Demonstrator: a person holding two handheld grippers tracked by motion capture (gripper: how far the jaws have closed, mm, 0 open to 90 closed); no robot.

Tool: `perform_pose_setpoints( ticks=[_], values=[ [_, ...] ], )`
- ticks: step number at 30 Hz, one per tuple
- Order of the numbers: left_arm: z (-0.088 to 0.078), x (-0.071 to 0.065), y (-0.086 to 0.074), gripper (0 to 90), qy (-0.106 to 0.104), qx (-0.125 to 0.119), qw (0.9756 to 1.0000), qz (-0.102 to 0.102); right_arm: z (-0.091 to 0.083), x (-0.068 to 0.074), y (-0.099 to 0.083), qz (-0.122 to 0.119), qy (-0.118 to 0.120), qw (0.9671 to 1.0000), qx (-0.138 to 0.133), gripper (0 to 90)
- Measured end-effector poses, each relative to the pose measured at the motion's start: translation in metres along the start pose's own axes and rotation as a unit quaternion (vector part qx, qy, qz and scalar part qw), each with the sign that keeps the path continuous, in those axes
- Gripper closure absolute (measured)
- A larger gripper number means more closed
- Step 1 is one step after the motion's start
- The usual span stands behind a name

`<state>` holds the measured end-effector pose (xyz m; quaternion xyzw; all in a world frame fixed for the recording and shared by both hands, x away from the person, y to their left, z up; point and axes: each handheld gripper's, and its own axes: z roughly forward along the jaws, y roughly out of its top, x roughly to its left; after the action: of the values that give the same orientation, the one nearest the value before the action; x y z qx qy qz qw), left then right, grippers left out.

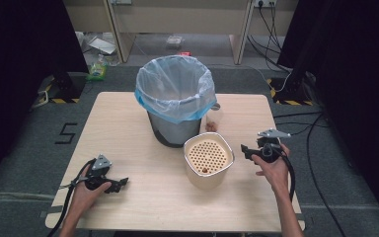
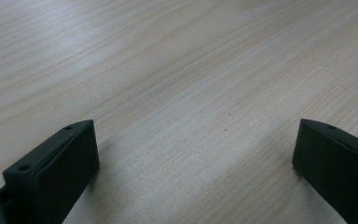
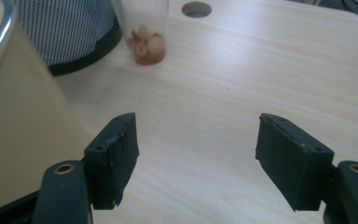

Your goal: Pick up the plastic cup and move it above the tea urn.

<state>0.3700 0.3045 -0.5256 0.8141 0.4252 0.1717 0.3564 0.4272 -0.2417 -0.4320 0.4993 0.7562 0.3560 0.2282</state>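
The cream container (image 1: 208,159) with the perforated insert stands near the middle of the tabletop (image 1: 128,133), just in front of the lined bin (image 1: 175,98). The right tool (image 1: 249,150) is the nearer one: it hovers just to the container's right, pointing left at its side wall, jaws wide apart and holding nothing. In the right gripper view the container's wall (image 3: 18,126) sits just left of the left jaw, not between the jaws, so the tool would need to shift left to straddle it. A small clear cup (image 3: 144,32) with bits of food stands farther off, beside the bin. The left tool (image 1: 121,183) rests well apart at the near left, jaws spread over bare wood (image 2: 177,93).
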Motion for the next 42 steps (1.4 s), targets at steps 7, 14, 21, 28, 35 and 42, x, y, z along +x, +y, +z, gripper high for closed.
perform_pose_setpoints(
  ticks=[7, 14, 21, 28, 35, 42],
  values=[
    [0.0, 0.0, 0.0, 0.0, 0.0, 0.0, 1.0, 0.0, 0.013, -0.001, 0.027, -0.001, 0.001, 1.0, 0.0, 34.2],
    [0.0, 0.0, 0.0, 0.0, 0.0, 0.0, 1.0, 0.0, 0.032, -0.004, 0.054, 0.009, 0.007, 0.9999, -0.001, 38.5],
    [0.0, 0.0, 0.0, 0.0, 0.0, 0.0, 1.0, 0.0, 0.043, 0.0, 0.074, 0.004, 0.008, 0.9999, -0.005, 39.7],
    [0.0, 0.0, 0.0, 0.0, 0.0, 0.0, 1.0, 0.0, 0.066, 0.007, 0.093, -0.003, 0.01, 0.9999, 0.005, 43.4],
    [0.0, 0.0, 0.0, 0.0, 0.0, 0.0, 1.0, 0.0, 0.083, 0.012, 0.101, -0.011, 0.007, 0.9998, 0.017, 46.7],
    [0.0, 0.0, 0.0, 0.0, 0.0, 0.0, 1.0, 0.0, 0.097, 0.017, 0.112, -0.016, 0.005, 0.9996, 0.025, 48.9]
  ],
)
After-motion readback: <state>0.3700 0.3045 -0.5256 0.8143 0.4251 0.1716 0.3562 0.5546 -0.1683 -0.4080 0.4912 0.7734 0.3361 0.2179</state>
